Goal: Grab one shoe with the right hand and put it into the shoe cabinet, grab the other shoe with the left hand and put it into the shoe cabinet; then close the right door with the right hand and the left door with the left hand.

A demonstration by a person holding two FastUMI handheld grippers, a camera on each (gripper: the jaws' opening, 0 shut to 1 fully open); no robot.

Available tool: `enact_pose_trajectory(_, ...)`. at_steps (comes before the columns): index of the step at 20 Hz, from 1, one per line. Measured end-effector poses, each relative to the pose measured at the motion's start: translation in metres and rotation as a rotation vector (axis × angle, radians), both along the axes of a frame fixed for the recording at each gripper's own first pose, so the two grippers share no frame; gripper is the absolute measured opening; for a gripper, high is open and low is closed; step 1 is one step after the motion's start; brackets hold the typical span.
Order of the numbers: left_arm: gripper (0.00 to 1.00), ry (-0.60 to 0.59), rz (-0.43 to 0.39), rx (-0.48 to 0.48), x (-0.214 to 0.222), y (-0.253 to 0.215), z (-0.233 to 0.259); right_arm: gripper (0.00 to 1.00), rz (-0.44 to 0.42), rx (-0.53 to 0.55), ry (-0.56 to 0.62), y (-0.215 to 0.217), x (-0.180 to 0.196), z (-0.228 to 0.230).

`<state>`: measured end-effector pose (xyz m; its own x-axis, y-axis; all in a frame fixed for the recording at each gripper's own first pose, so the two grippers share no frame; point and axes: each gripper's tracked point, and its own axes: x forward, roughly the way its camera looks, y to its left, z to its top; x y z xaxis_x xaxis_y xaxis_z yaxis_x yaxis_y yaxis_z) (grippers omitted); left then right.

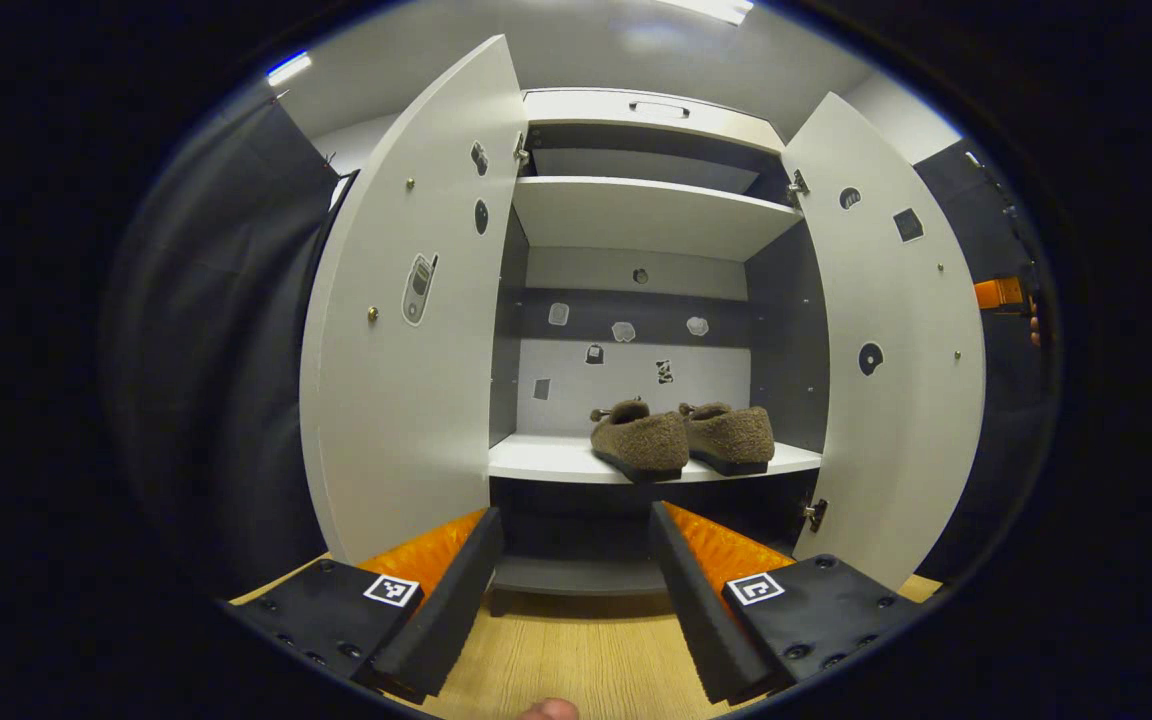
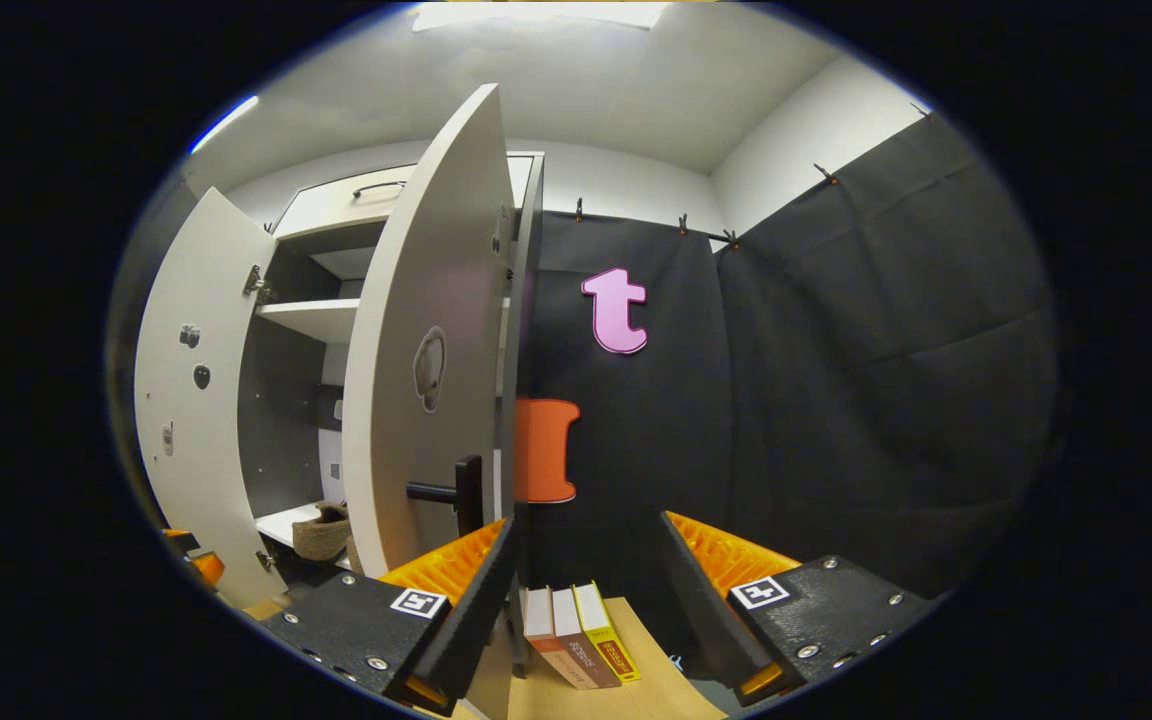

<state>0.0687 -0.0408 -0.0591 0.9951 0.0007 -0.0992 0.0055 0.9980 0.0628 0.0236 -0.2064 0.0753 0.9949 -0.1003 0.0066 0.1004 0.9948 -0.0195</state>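
- No brand or readable writing shows on the shoes or the cabinet; the three books point(image 2: 581, 632) carry spine labels too small to read.
- Two brown fuzzy shoes sit side by side on the lower shelf point(image 1: 546, 458) of the shoe cabinet point(image 1: 636, 215), heels toward the camera: the left shoe point(image 1: 641, 440) and the right shoe point(image 1: 731, 436), touching or nearly so.
- Two cabinet doors, both swung open: the left door point(image 1: 391, 330) and the right door point(image 1: 896, 340). Small stickers dot their inner faces and the cabinet's back panel (one on the left door looks like a phone).
- The left hand-held gripper point(image 1: 576, 590) hangs in front of the open cabinet, below the shoes' shelf, fingers spread wide with nothing between them, over the wooden floor point(image 1: 576, 660).
- The right hand-held gripper point(image 2: 586, 610) is also spread wide and holds nothing. In the right gripper view its left finger point(image 2: 471, 600) lies just beside the right door's outer edge, near the dark door handle point(image 2: 451, 492); whether it touches cannot be told.
- The books stand together on the floor between the fingers in that view, against the black cloth wall.
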Motion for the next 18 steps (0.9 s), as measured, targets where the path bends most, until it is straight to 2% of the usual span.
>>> enact_pose_trajectory(1,0.96,0.001,0.001,-0.001,0.000,0.001,0.000,0.88,0.006,0.011,0.001,0.005,0.000,0.000)
enact_pose_trajectory(6,0.96,-0.007,-0.004,0.011,0.003,0.001,0.004,0.88,0.031,0.002,-0.016,0.031,0.001,0.002)
enact_pose_trajectory(17,0.96,-0.020,0.004,0.017,-0.002,0.007,0.009,0.88,0.224,0.039,-0.019,0.117,0.020,-0.003)
enact_pose_trajectory(18,0.94,-0.021,0.003,0.015,-0.002,0.008,0.011,0.88,0.242,0.051,-0.018,0.125,0.024,-0.005)
